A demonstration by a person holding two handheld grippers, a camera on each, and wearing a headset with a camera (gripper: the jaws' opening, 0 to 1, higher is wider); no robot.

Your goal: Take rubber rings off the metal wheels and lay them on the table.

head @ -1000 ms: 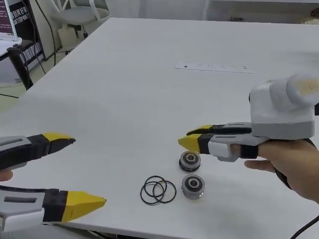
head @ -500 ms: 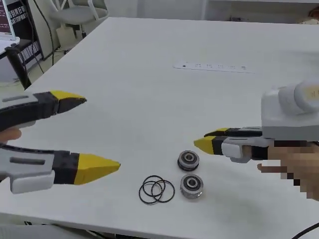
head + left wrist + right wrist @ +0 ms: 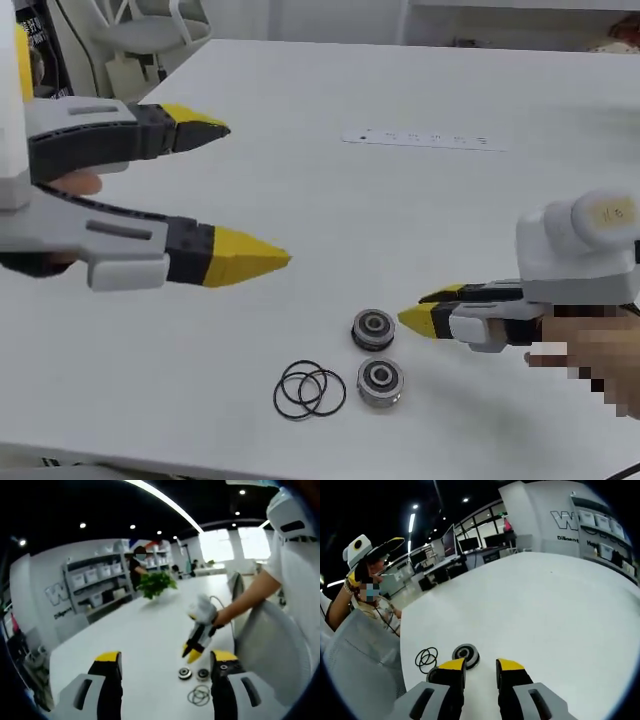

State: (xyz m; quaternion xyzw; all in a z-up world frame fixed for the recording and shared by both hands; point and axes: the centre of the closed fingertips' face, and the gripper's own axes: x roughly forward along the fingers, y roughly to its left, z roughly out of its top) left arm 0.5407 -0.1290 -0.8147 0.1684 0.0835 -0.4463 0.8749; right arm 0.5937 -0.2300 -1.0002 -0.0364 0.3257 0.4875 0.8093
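Progress looks pretty far along to me. Going left to right in the head view: the left gripper (image 3: 240, 195) sits in the upper left of the frame, its yellow-tipped jaws spread wide with nothing between them, well apart from the work. Lower centre, a little pile of thin black rubber rings (image 3: 308, 390) lies flat on the white table (image 3: 300, 200), so those are already off. Just right of the pile are the two small round metal wheels (image 3: 373, 328), one above the other in the frame, close together on the table. Then the right gripper (image 3: 425, 310) comes in from the right edge, tips just beside the upper wheel, jaws nearly together and holding nothing.

What's left, my guess: maybe a ring or two, if any remain in the wheel grooves. Honestly can't tell, the wheels are too small. The ring count is murky too since the loops overlap, and in the right gripper view one wheel is partly covered by a jaw tip.
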